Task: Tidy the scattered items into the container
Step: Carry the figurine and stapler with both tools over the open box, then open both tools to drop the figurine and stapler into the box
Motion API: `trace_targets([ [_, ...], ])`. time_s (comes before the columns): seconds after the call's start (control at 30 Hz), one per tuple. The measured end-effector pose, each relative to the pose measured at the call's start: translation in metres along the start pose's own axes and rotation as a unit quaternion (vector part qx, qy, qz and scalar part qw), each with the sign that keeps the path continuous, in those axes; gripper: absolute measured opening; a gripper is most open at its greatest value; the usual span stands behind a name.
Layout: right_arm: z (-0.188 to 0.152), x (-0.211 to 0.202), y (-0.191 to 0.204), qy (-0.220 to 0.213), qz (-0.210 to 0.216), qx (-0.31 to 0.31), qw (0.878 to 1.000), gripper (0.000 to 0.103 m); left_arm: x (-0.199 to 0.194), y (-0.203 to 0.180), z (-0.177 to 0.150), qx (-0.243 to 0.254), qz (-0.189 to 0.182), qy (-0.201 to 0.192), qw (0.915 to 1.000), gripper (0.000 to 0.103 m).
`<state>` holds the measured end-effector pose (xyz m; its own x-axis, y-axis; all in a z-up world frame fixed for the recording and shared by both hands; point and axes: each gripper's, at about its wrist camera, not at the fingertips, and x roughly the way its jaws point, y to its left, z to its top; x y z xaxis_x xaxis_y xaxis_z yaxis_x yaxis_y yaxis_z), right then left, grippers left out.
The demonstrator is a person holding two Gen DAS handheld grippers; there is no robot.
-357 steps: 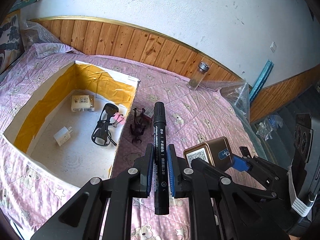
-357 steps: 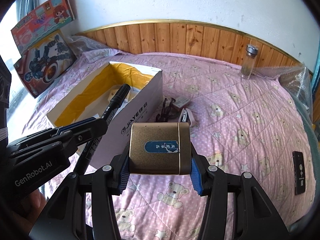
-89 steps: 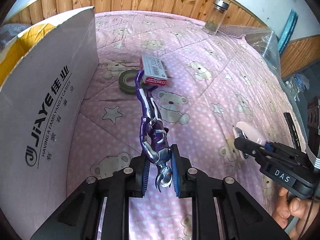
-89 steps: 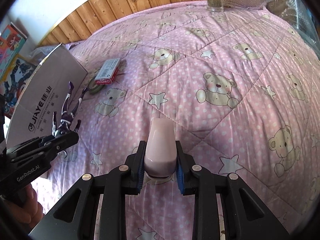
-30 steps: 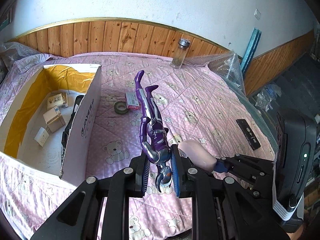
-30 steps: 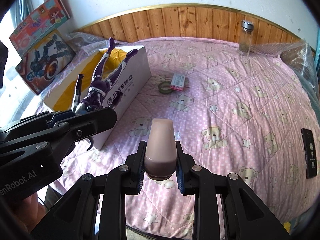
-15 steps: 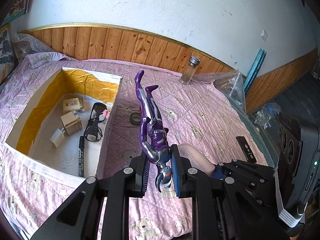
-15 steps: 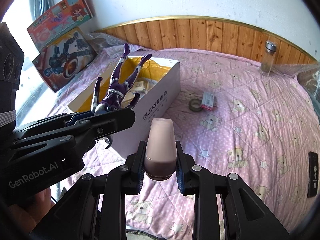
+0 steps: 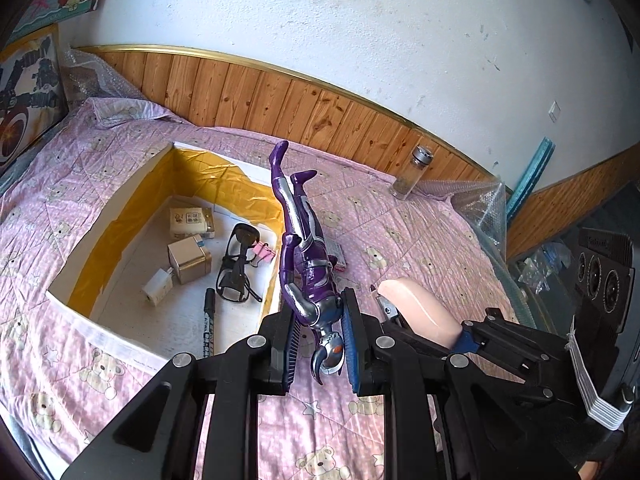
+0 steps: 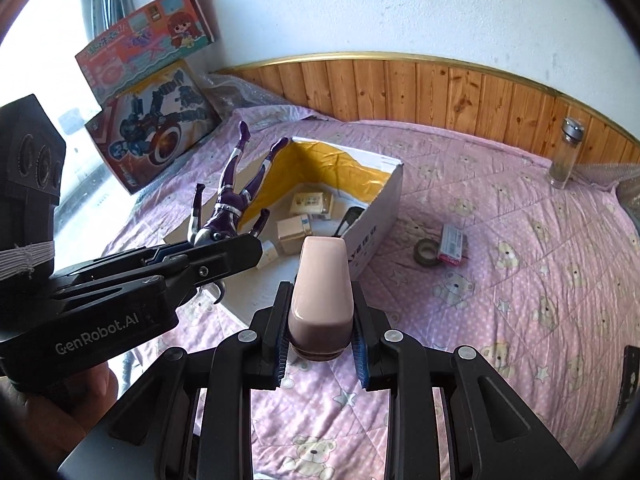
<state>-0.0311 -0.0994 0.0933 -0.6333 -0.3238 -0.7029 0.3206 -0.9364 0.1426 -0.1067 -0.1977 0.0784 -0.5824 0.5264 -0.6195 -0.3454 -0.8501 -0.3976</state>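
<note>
**Two loads held, box ahead and to the left**

Left wrist view
- Left gripper [image 9: 318, 342]: clamped on one purple figure [image 9: 304, 248], gripped at the head and shoulders, long axis running forward away from the claw, legs leading.
- Cardboard box [image 9: 120, 216], one, open-topped with a yellow lining: ahead and left of the claw; the figure's legs overlie its near right wall.
- Inside the box, counted: two small cartons, one tin, one pair of glasses [image 9: 238, 266], one pink clip, one marker [image 9: 209, 322].
- Right gripper [image 9: 460, 338]: just right of the claw, closed on one pink case [image 9: 416, 312].
- Glass bottle [image 9: 410, 174], one: far ahead to the right, on the pink quilt [image 9: 420, 236].

Right wrist view
- Right gripper [image 10: 320, 340]: clamped on the pink case [image 10: 322, 288], long axis pointing forward at the box's near corner.
- Box [image 10: 376, 200]: directly ahead, close.
- Left gripper [image 10: 224, 254]: to the left, its figure [image 10: 230, 200] over the box's left rim; judged the nearer hand for dropping.
- On the quilt [image 10: 520, 240] ahead right: one tape roll [image 10: 426, 250] and one red-edged packet [image 10: 453, 245], touching
</note>
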Motion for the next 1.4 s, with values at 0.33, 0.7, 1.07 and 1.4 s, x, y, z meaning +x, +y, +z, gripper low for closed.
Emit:
trace_targets([
  [0.33, 0.020, 0.016, 0.016, -0.003, 0.018, -0.016, 1.000, 0.028, -0.007, 0.040, 0.020, -0.024, 0.029, -0.016, 0.9992, 0.021],
  [0.7, 0.038, 0.046, 0.028, 0.008, 0.045, -0.025, 0.999, 0.027, 0.000, 0.086, 0.039, -0.044, 0.054, -0.011, 0.9975, 0.021],
  [1.07, 0.045, 0.097, 0.040, 0.045, 0.079, -0.024, 0.996, 0.028, 0.032, 0.120, 0.046, -0.018, 0.080, 0.043, 0.9957, 0.021],
  [1.4, 0.039, 0.145, 0.042, 0.100, 0.102, -0.004, 0.990, 0.028, 0.062, 0.144, 0.037, -0.011, 0.116, 0.093, 0.9888, 0.021],
])
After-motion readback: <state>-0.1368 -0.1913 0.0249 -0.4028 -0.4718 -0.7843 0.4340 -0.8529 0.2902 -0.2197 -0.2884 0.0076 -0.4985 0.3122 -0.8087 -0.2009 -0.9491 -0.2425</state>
